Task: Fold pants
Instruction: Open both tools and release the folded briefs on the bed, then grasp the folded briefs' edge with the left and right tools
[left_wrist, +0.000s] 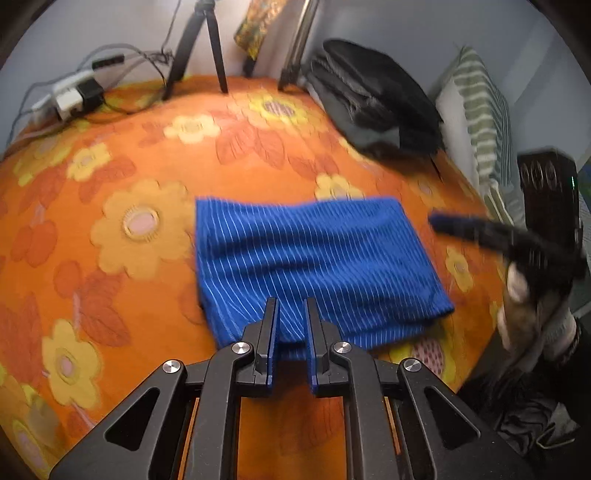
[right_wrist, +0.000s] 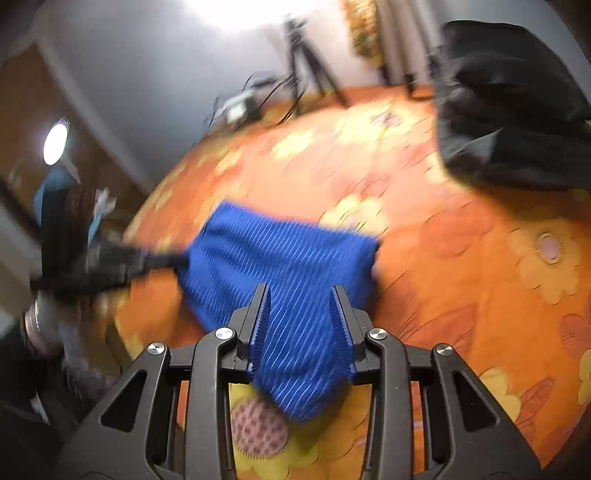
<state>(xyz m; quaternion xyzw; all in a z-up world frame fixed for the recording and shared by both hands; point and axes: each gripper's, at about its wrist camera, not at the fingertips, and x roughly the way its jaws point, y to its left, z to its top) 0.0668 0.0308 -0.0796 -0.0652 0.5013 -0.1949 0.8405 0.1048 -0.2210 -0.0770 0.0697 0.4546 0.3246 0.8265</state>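
The blue pinstriped fabric pants (left_wrist: 314, 266), folded compactly, lie mid-frame on the orange floral bedspread (left_wrist: 110, 184). Left gripper (left_wrist: 291, 306) and right gripper (right_wrist: 301, 295) are held parted, empty; edges should be squared gently.

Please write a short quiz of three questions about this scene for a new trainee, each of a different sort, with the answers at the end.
1. True or false: the blue striped pants hang in the air between both grippers.
2. Multiple choice: the pants lie on (A) a white sheet, (B) an orange floral bedspread, (C) a wooden floor.
3. Short answer: what stands on the bedspread at the far side, near the wall?

Key
1. False. They lie folded flat; the left hand-held gripper and the right hand-held gripper are both open and hold nothing.
2. B.
3. A black tripod, beside a power strip with cables.
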